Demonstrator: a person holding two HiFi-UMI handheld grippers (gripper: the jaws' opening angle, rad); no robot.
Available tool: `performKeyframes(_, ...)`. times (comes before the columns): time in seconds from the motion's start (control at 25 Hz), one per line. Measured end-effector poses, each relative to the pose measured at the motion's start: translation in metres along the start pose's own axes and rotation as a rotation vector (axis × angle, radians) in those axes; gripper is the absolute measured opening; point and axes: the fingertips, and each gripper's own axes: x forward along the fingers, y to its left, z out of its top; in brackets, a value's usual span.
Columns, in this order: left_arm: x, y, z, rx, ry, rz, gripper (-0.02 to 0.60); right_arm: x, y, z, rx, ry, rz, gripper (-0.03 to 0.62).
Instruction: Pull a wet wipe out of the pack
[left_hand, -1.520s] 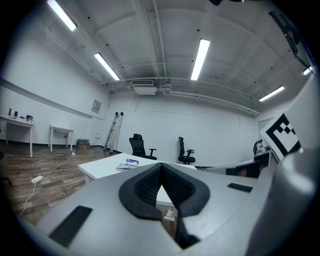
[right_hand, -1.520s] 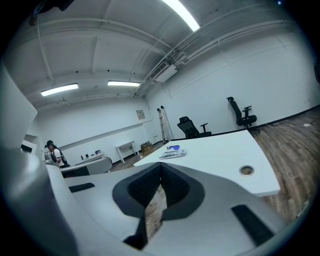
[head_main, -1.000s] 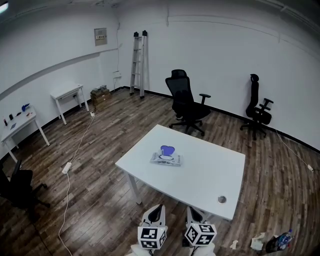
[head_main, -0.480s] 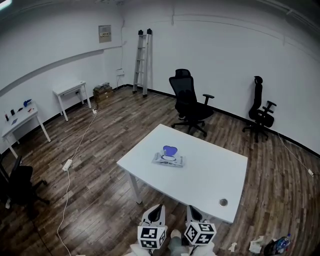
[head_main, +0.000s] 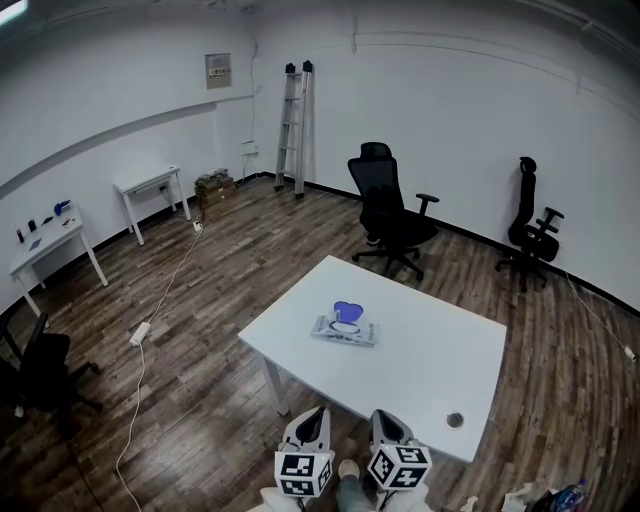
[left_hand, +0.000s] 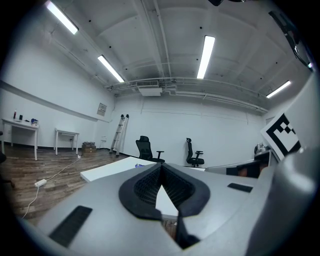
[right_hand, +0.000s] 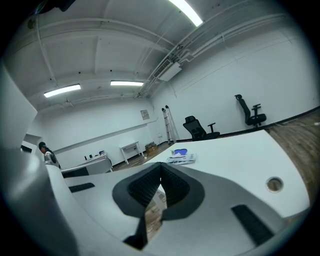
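Left gripper (head_main: 313, 418): jaws shut together, nothing held. Pack of wet wipes (head_main: 345, 329): laid flat near the middle of the white table (head_main: 430, 365), long axis set left to right, blue lid raised; print too small to be read. Right gripper (head_main: 386, 420): jaws likewise shut, empty.

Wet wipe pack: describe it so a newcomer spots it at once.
Find the big white table mid-room. The wet wipe pack lies flat on its far left part. It is the only loose thing there, with a blue lid raised.
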Motion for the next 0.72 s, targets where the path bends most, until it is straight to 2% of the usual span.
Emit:
performKeyframes(0.24,0.023,0.007,-0.006,-0.004,0.013,0.005,-0.002,0.023,-0.012,0.002,0.012,0.011,-0.003,0.009)
performKeyframes(0.72,0.08,0.028,0.003,-0.009,0.006,0.039,-0.002,0.081,-0.024,0.031,-0.004,0.019,0.033,0.009)
